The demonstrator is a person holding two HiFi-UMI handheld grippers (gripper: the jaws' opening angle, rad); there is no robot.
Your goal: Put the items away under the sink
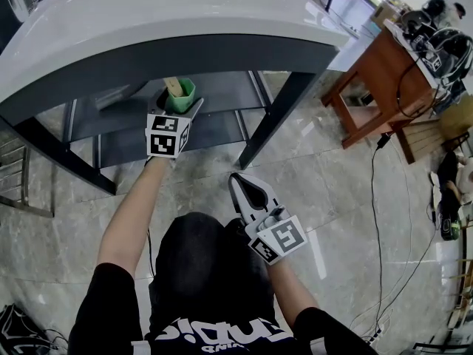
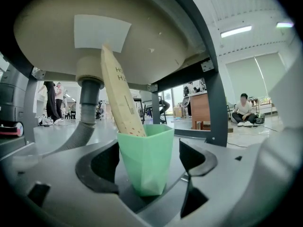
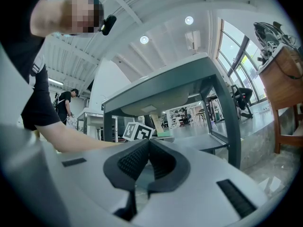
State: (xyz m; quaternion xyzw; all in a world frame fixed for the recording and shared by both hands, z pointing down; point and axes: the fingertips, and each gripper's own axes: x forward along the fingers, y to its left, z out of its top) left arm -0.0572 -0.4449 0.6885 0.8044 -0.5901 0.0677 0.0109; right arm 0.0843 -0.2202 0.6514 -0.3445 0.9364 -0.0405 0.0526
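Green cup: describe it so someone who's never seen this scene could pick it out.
Find the white sink on its dark frame. Just under its front edge, above the grey shelf, the left claw reaches in. The green cup is clamped in that claw: pale mint, faceted, tapering downward, with a tan carton leaning inside it. It is the only green thing among grey and white.
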